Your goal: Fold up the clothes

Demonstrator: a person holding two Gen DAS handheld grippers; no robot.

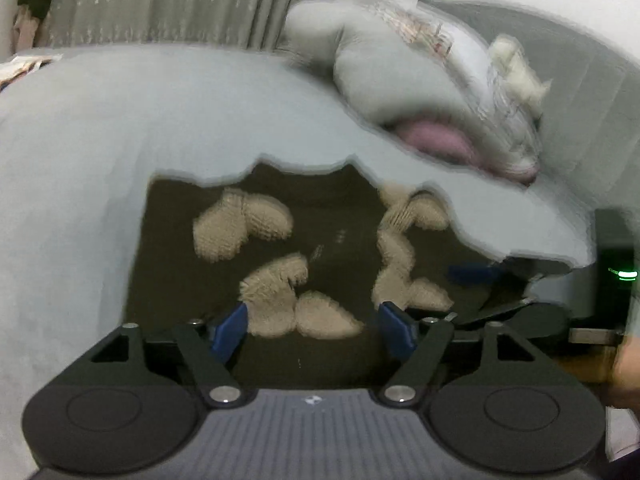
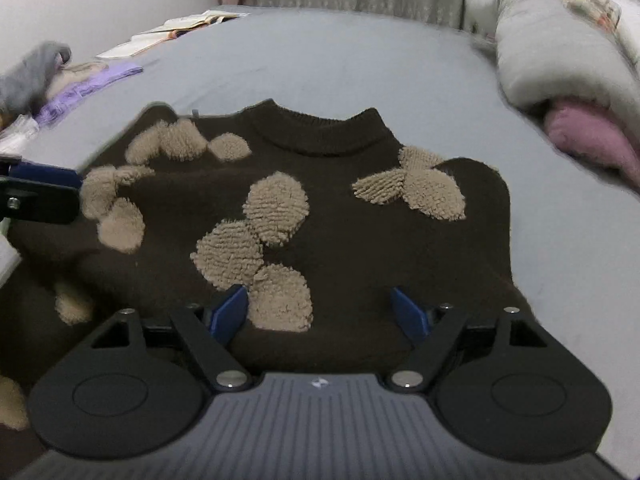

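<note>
A dark brown sweater with fluffy beige patches lies flat on the pale blue bed, collar pointing away. It also shows, blurred, in the left wrist view. My right gripper is open over the sweater's lower middle, with nothing between its blue pads. My left gripper is open over the sweater's left part, also empty. One left finger tip shows at the left edge of the right wrist view, by the sweater's shoulder. The right gripper's blue finger shows dimly in the left wrist view.
The bed sheet stretches beyond the collar. A grey duvet with a pink lining is bunched at the right. Purple and grey clothes and open papers lie at the far left. Curtains hang behind.
</note>
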